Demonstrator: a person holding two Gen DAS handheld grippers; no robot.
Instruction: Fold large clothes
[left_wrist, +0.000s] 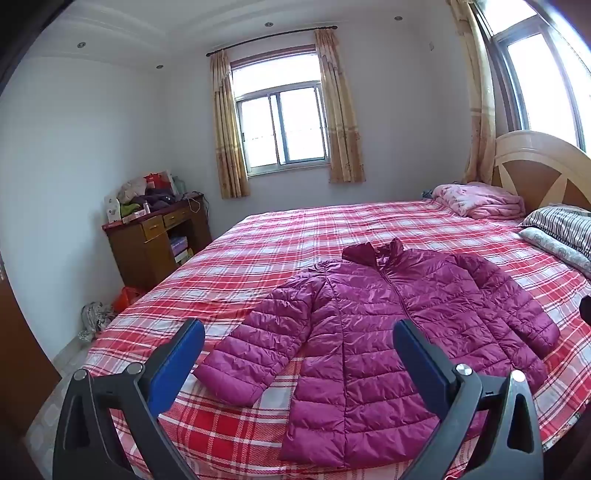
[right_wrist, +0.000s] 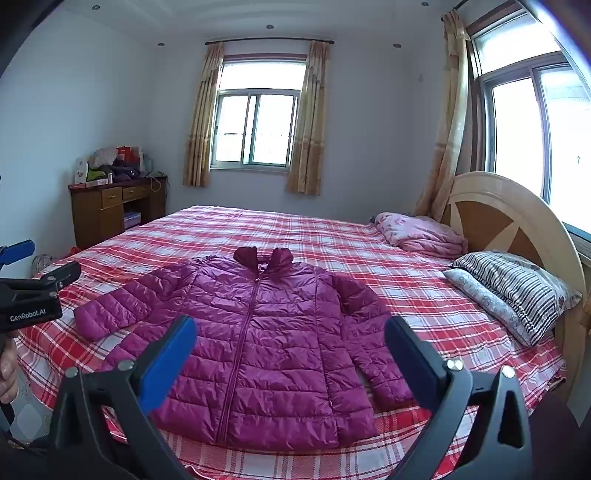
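Observation:
A magenta quilted puffer jacket (left_wrist: 373, 332) (right_wrist: 266, 339) lies flat and zipped on the red plaid bed (left_wrist: 258, 251) (right_wrist: 369, 254), collar away from me, both sleeves spread out. My left gripper (left_wrist: 299, 332) hovers open above the jacket's left sleeve and hem, holding nothing. My right gripper (right_wrist: 290, 328) hangs open over the jacket's lower front, also with nothing in it. The left gripper's body (right_wrist: 29, 295) shows at the left edge of the right wrist view, with a hand below it.
A folded pink blanket (right_wrist: 421, 234) and two pillows (right_wrist: 517, 291) lie by the wooden headboard (right_wrist: 509, 218) on the right. A wooden desk (left_wrist: 155, 236) piled with items stands in the far left corner. Bags (left_wrist: 110, 306) sit on the floor beside the bed.

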